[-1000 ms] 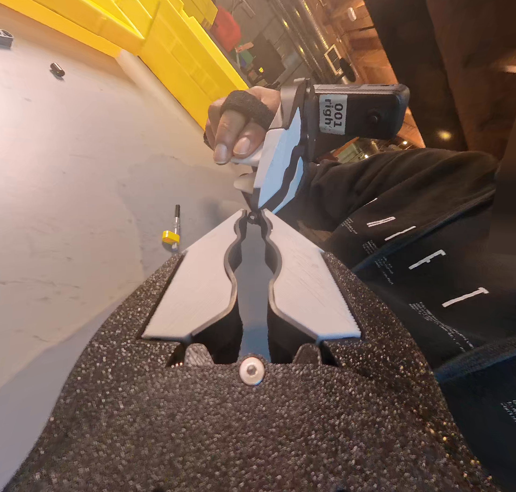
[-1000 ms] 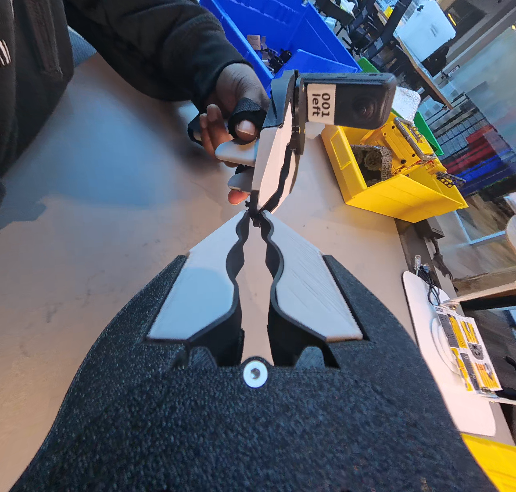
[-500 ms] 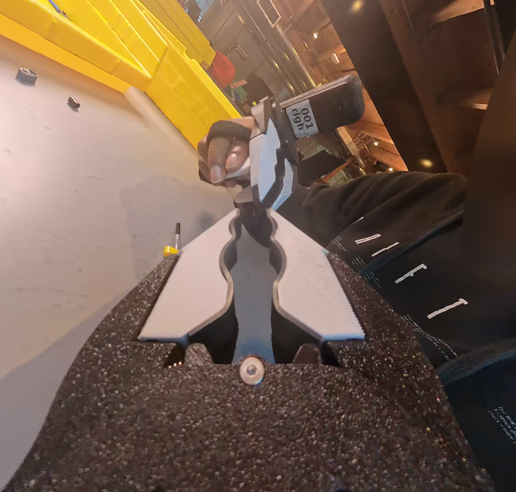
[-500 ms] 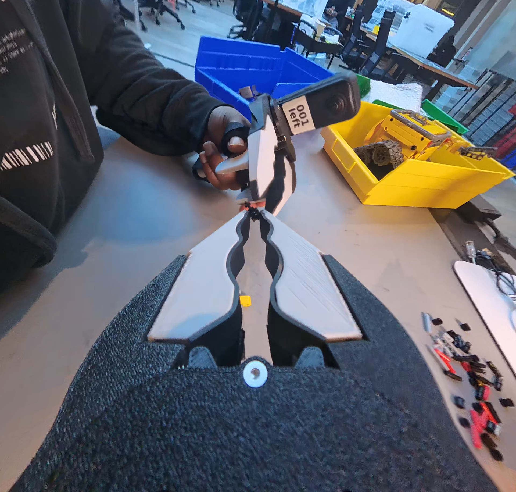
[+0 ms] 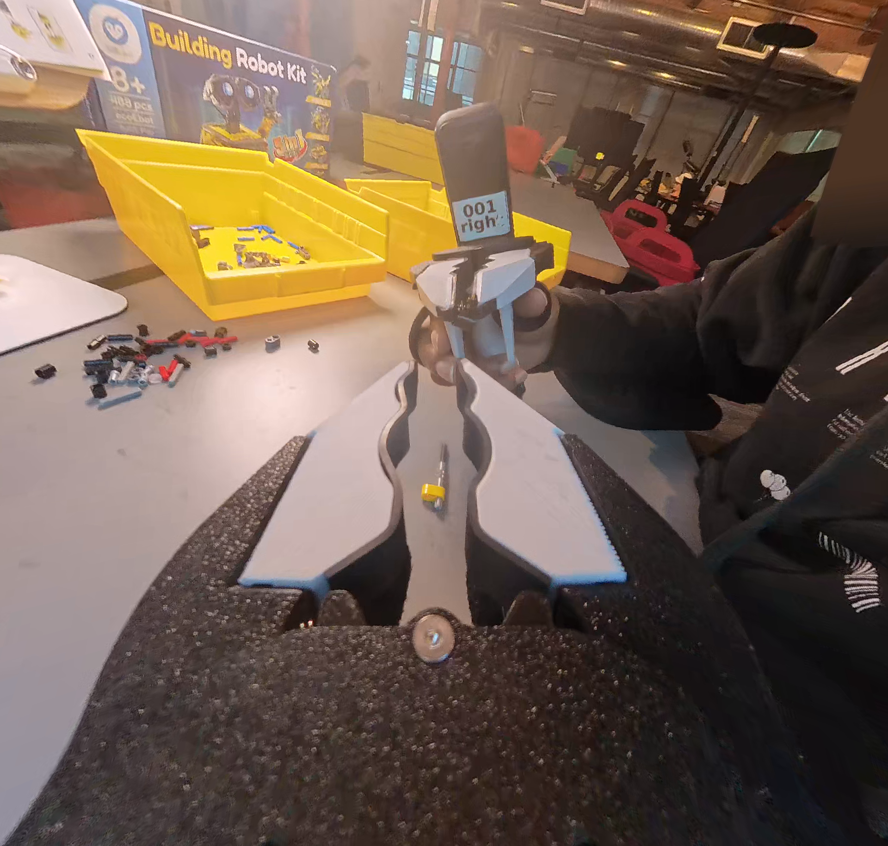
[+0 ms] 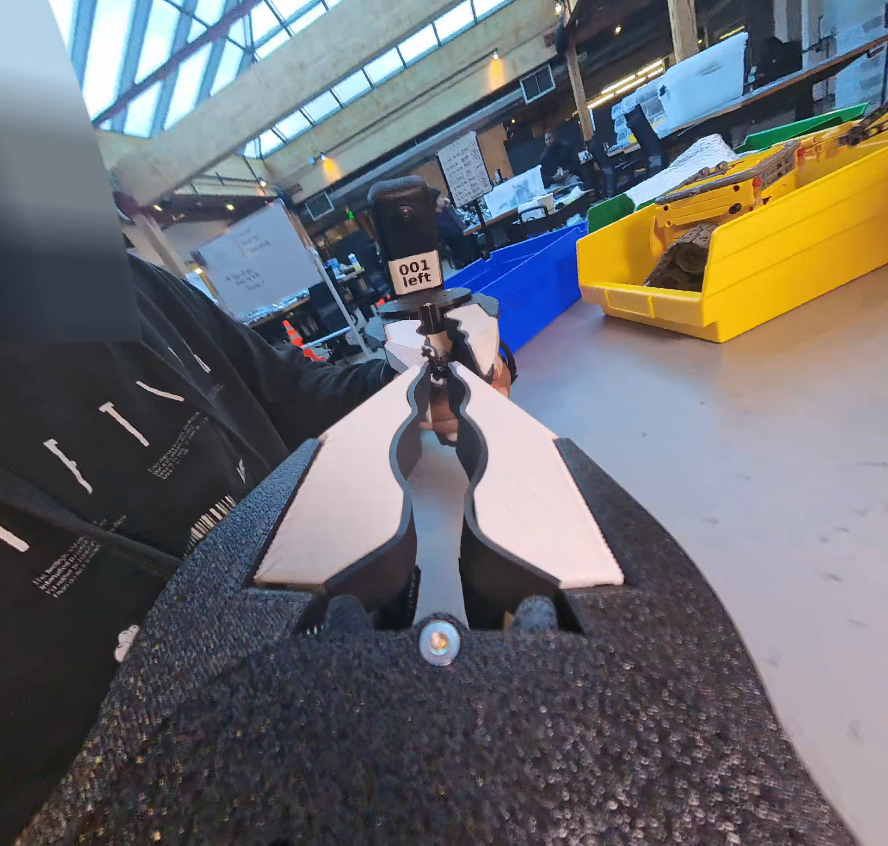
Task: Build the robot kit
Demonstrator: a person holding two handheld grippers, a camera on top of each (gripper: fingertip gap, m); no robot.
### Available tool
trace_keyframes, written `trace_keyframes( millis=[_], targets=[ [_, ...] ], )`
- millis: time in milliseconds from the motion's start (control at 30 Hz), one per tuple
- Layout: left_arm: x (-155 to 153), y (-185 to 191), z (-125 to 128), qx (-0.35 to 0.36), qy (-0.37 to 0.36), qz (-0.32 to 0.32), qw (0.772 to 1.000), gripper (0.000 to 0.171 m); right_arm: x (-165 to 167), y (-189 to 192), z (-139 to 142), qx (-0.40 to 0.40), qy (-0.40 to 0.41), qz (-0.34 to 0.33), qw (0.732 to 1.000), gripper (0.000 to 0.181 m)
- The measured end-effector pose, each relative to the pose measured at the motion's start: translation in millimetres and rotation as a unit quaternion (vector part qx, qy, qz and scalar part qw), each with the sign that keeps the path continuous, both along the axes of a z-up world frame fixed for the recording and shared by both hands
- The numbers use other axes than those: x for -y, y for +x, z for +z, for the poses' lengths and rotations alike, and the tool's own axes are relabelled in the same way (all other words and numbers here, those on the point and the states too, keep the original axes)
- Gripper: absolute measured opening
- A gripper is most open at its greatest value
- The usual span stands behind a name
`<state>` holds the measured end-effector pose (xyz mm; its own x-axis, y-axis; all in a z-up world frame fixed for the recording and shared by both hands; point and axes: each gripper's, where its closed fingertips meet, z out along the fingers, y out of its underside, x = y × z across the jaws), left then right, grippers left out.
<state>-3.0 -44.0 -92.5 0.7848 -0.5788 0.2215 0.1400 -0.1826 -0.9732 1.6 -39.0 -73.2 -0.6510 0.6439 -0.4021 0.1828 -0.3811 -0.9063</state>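
Note:
My right gripper (image 6: 436, 370) is shut on a small black part (image 6: 431, 359) pinched at its fingertips. It also shows in the left wrist view (image 5: 473, 294), raised above the grey table (image 5: 192, 438), with a dark bit between its jaws. My left gripper (image 5: 435, 372) is open with nothing between its tips. It faces the right gripper from a short way off, and in the right wrist view (image 6: 439, 338) its jaws stand apart. A short axle with a yellow piece (image 5: 435, 486) lies on the table, seen between the left fingers.
A pile of small loose parts (image 5: 139, 357) lies at the left. Two yellow bins (image 5: 269, 266) (image 5: 423, 227) and a kit box (image 5: 216, 83) stand behind. A yellow bin with a tracked model (image 6: 749, 266) and a blue bin (image 6: 528, 275) stand farther off. A person's black sleeve (image 5: 672, 333) is at the right. Both grippers' tips are close together, under 4 cm apart.
Both grippers met tip to tip on the small black part. My left gripper opened, let go and drew back level over the table. The right gripper kept the part and swung upright.

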Motion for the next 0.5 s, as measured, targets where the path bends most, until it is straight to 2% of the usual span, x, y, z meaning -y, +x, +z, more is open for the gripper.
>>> trace_keyframes(
  millis=[233,500],
  targets=[
    [4,8,12,-0.061,0.06,0.013,0.996,0.01,7,-5,-4,0.018,-0.05,0.013,0.999,0.006],
    [6,9,11,-0.079,0.062,0.013,0.995,0.006,10,-6,-9,0.031,-0.064,0.024,0.997,0.006]
  ],
)
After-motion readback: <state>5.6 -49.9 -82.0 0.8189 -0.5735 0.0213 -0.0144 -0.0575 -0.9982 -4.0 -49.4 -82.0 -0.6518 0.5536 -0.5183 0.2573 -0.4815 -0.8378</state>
